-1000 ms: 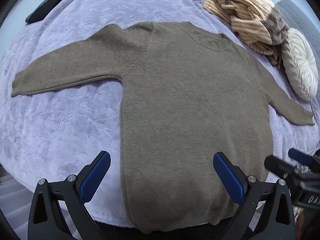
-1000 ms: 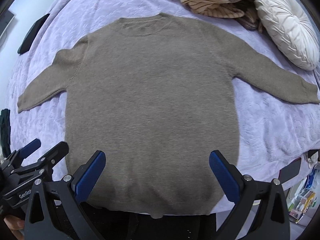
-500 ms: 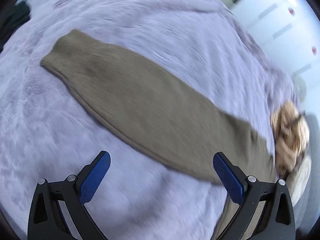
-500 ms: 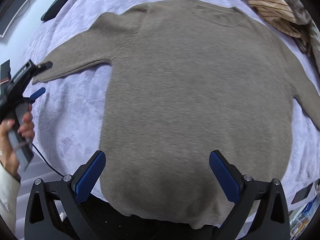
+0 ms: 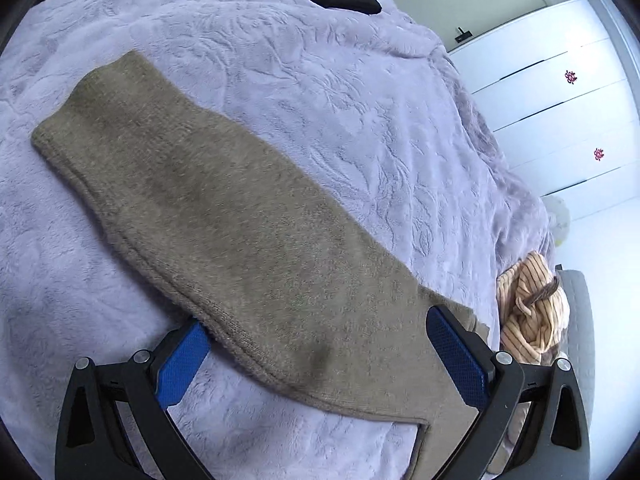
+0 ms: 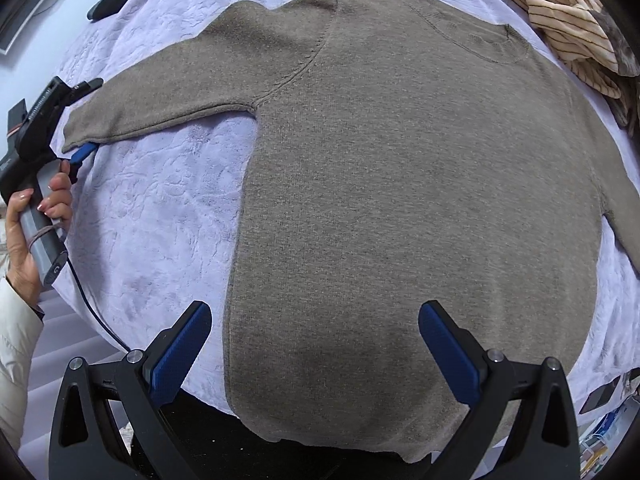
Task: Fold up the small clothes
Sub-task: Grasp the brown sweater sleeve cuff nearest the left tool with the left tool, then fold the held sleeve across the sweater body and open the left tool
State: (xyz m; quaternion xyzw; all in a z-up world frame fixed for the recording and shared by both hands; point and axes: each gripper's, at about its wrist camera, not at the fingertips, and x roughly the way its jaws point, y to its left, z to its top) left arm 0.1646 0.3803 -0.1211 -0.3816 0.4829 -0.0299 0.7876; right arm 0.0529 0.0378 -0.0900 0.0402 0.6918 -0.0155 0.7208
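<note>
An olive-brown knit sweater [image 6: 400,168] lies flat on the lilac bedspread [image 6: 160,208], neck at the far side, both sleeves spread out. Its left sleeve [image 5: 224,216] runs diagonally through the left wrist view, cuff at upper left. My left gripper [image 5: 320,360] is open, low over that sleeve, with a blue pad on each side of it. In the right wrist view the left gripper [image 6: 90,120] stands at the cuff end, held by a hand [image 6: 36,216]. My right gripper [image 6: 316,356] is open above the sweater's lower body near the hem, holding nothing.
A pile of beige striped clothes [image 6: 560,20] lies at the far right of the bed, also in the left wrist view as the striped pile [image 5: 532,308]. A dark flat object [image 6: 116,0] rests at the far left. White cabinets [image 5: 560,100] stand beyond the bed. The bed's front edge is under my right gripper.
My left gripper has swung from the hem out to the left sleeve and dropped close over it. The right gripper has shifted left and nearer the sweater. Both stayed open.
</note>
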